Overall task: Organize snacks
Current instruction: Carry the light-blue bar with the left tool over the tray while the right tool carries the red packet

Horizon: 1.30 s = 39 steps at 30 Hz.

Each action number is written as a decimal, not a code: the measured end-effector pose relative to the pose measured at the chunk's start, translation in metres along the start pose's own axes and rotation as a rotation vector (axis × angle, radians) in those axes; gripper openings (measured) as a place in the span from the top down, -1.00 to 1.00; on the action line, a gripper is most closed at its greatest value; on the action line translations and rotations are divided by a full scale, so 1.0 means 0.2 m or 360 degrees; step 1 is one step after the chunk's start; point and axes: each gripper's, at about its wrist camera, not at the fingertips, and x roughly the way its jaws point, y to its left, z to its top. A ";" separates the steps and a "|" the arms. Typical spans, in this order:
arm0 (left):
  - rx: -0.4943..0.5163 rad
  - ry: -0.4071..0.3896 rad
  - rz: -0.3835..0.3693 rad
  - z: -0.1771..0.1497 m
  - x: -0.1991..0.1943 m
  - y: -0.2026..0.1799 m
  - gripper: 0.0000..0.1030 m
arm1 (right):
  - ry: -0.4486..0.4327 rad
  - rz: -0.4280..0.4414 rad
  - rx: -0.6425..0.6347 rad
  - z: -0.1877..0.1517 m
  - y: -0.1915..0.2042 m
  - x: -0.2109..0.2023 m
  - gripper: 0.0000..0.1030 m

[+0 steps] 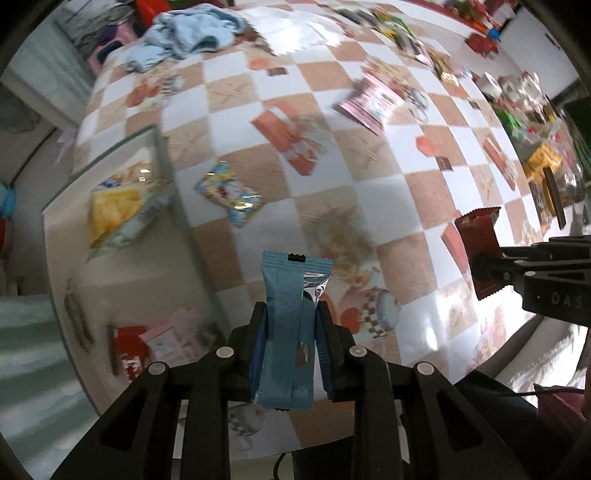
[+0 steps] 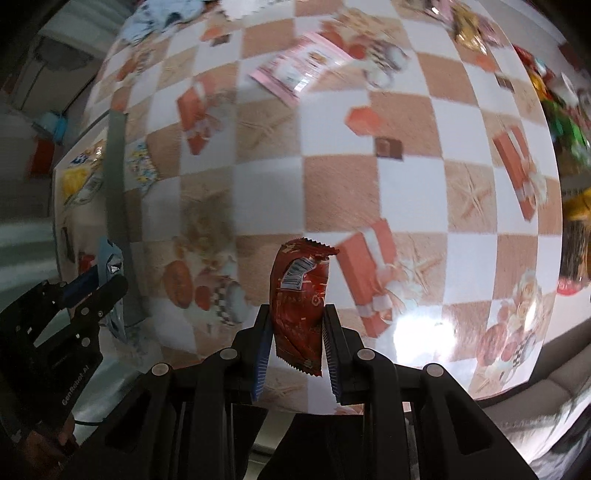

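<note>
My left gripper (image 1: pixel 291 314) is shut on a light blue snack packet (image 1: pixel 288 325) and holds it upright above the checkered tablecloth. My right gripper (image 2: pixel 297 317) is shut on a red snack packet (image 2: pixel 299 299), also held upright above the table. The right gripper and its red packet (image 1: pixel 480 247) show at the right of the left wrist view. The left gripper with the blue packet (image 2: pixel 110 262) shows at the left of the right wrist view. A clear glass tray (image 1: pixel 173 206) at the left holds a yellow snack bag (image 1: pixel 114 210) and a red packet (image 1: pixel 129 350).
A blue and yellow candy packet (image 1: pixel 229 192) lies on the cloth beside the tray. A pink packet (image 1: pixel 369 99) lies farther back. Several more snacks (image 1: pixel 543 162) are piled along the right edge. A blue cloth (image 1: pixel 192 33) lies at the far end.
</note>
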 end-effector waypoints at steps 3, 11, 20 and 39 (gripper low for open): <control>-0.0048 -0.0036 0.0008 -0.01 -0.04 0.05 0.46 | -0.0014 -0.0011 -0.0054 0.03 0.03 0.00 0.45; -0.0153 -0.0069 0.0012 -0.06 -0.08 0.21 0.46 | -0.0025 -0.0049 -0.0189 0.07 0.22 -0.03 0.45; -0.0262 -0.0094 0.0012 -0.12 -0.10 0.35 0.46 | -0.0020 -0.0089 -0.0333 0.09 0.40 -0.03 0.45; -0.0415 -0.0121 0.0047 -0.24 -0.15 0.59 0.46 | -0.0026 -0.0105 -0.0531 0.11 0.71 -0.01 0.45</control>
